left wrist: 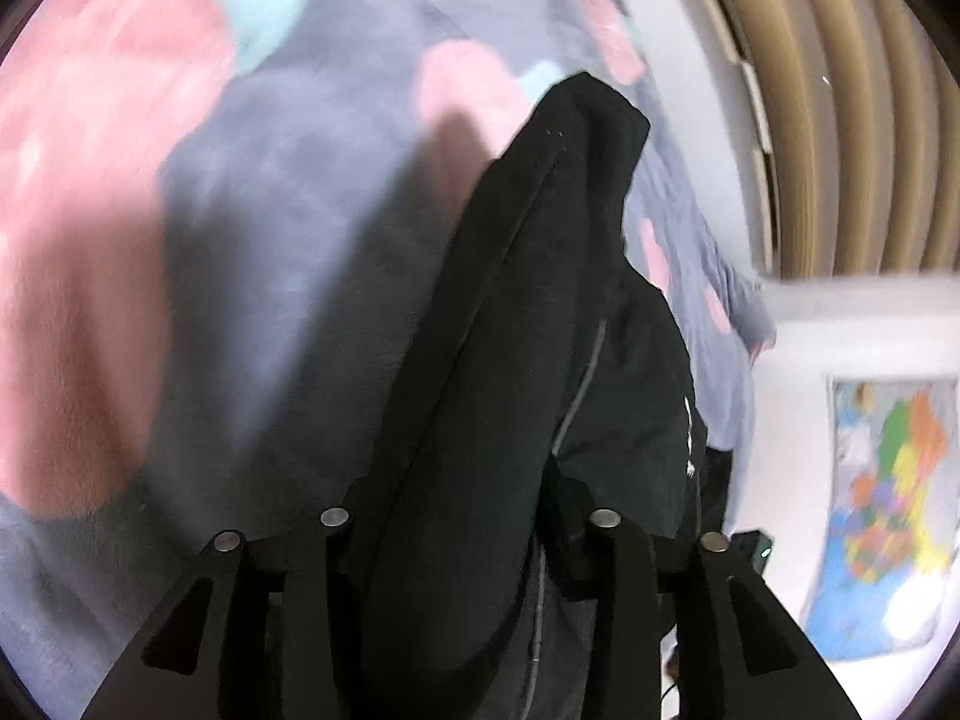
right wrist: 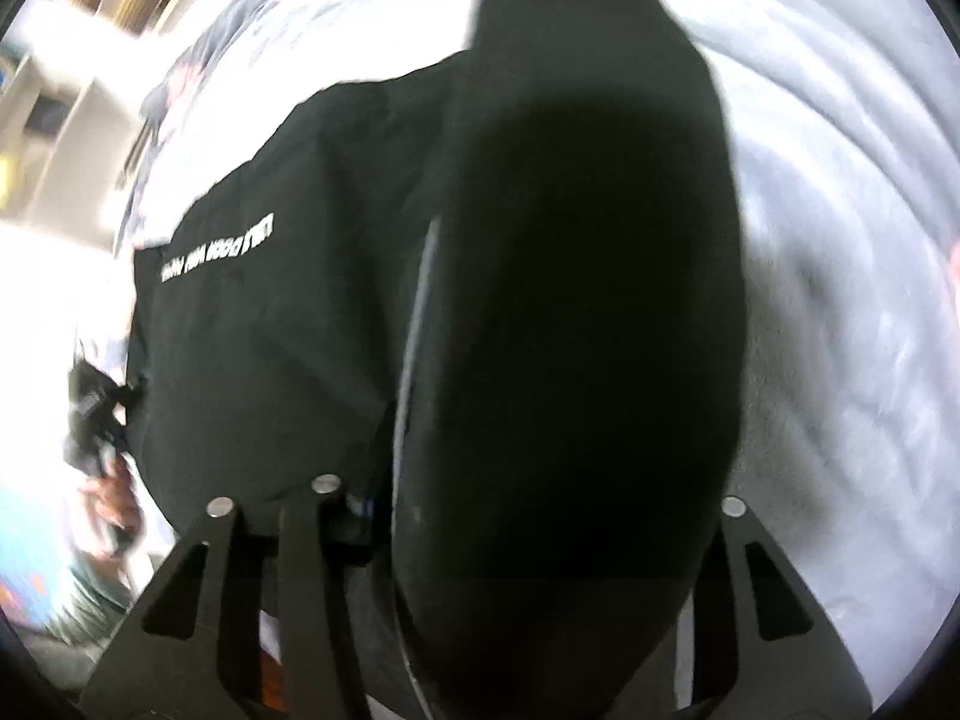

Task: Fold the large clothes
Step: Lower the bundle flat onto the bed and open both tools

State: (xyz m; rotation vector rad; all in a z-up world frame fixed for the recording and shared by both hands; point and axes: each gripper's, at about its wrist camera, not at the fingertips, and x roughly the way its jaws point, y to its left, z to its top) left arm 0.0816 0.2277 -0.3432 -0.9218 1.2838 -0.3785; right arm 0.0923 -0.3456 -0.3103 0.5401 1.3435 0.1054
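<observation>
A large black garment (left wrist: 540,240) with a grey zip line lies on a bed cover. In the left wrist view a thick fold of it runs up between the fingers of my left gripper (left wrist: 471,519), and the fold looks narrower than the gap, so the pads stand off it. In the right wrist view the garment (right wrist: 270,330) shows white lettering (right wrist: 216,252). A bulging black fold sits between the jaws of my right gripper (right wrist: 476,486) and hides the right finger. A gap shows beside the left finger (right wrist: 327,498).
The bed cover (left wrist: 288,210) is grey-blue with pink and mint patches and looks pale in the right wrist view (right wrist: 840,240). Beige curtains (left wrist: 840,90) and a coloured map (left wrist: 888,510) lie to the right. A blurred hand (right wrist: 114,504) holds something dark at the garment's left edge.
</observation>
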